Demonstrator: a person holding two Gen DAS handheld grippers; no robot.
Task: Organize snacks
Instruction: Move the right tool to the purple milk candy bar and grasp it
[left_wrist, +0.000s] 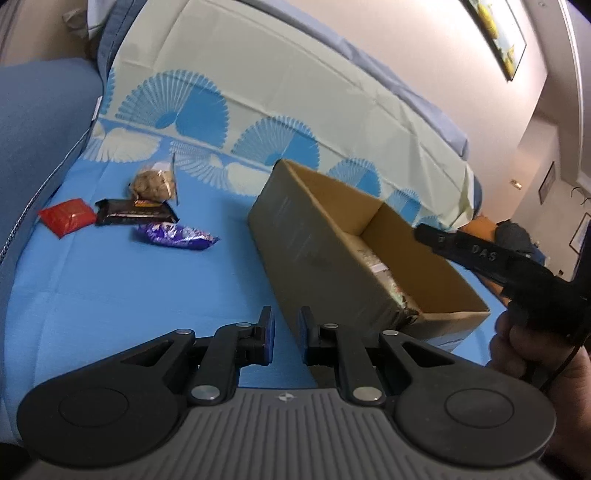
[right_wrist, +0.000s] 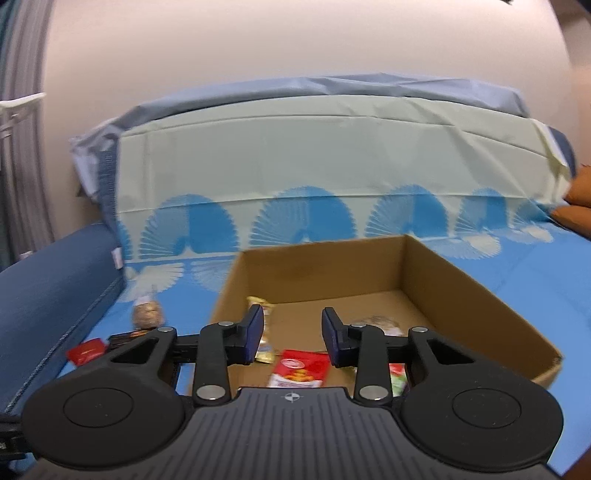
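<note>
An open cardboard box (left_wrist: 317, 240) stands on the blue cloth; it also shows in the right wrist view (right_wrist: 480, 295). Inside it lie a red packet (right_wrist: 301, 369), a gold wrapper (right_wrist: 264, 332) and a green packet (right_wrist: 398, 376). Left of the box lie a red packet (left_wrist: 66, 217), a dark bar (left_wrist: 135, 213), a purple packet (left_wrist: 177, 236) and a clear bag of brown snacks (left_wrist: 153, 184). My left gripper (left_wrist: 287, 338) is open and empty, low beside the box's near corner. My right gripper (right_wrist: 293, 336) is open and empty above the box's near end.
A pale cloth with blue fan prints (left_wrist: 258, 96) drapes the sofa back behind the box. A blue sofa arm (left_wrist: 33, 122) rises at the left. Orange cushions (right_wrist: 576, 206) lie at the far right.
</note>
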